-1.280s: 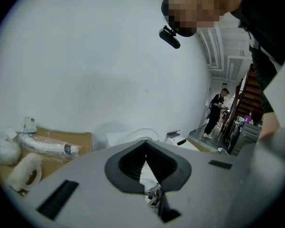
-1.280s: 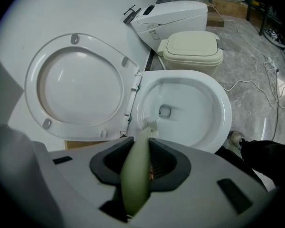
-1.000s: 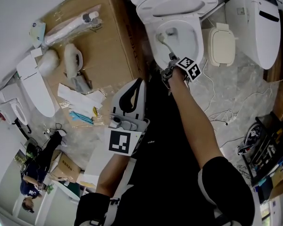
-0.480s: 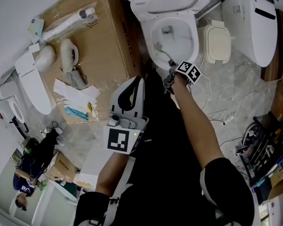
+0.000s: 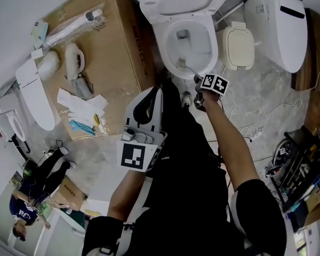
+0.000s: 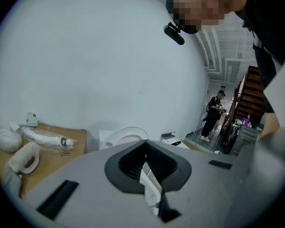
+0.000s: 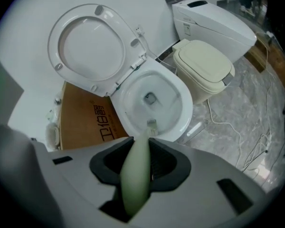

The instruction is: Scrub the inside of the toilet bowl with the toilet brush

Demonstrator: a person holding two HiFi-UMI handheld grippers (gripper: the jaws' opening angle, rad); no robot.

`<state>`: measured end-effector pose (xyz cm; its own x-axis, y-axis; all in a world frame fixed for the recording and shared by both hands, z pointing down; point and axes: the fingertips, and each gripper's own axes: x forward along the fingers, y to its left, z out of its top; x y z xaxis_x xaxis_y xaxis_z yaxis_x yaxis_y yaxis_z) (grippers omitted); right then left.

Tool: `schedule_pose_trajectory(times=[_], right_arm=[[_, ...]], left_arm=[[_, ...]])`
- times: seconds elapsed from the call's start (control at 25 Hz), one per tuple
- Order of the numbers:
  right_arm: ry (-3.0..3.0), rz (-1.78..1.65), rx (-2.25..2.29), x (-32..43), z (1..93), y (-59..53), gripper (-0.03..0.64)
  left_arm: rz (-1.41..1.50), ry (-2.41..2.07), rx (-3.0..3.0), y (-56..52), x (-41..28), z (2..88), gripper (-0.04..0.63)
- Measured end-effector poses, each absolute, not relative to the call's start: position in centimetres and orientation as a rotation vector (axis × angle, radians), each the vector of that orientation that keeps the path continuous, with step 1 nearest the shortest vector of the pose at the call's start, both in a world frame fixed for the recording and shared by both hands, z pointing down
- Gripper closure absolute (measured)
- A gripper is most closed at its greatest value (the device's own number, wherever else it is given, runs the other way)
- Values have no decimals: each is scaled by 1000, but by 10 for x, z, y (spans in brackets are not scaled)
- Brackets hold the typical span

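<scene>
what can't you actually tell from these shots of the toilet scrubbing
- Bristle contact: the toilet brush head is tiny in the head view and seen end-on in the right gripper view.
- Toilet bowl near inner wall: hidden by the right gripper there.
- Brush handle's end: buried in that gripper.

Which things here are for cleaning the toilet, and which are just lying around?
For the job: toilet brush, toilet bowl, right hand-held gripper gripping the brush.
Just lying about: cardboard box, wrapped parts on it, beige seat, other toilet, floor cables.
</scene>
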<state>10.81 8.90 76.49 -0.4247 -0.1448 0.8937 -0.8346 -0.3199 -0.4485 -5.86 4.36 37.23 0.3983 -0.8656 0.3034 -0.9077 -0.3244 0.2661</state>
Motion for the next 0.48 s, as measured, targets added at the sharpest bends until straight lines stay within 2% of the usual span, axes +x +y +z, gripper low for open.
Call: schedule_pose_trajectory(times=[0.48], right_arm=[[-1513,1248,892,134,753,70,505]], left_arm=[[132,-1414,2335,-2,-63,374,586]])
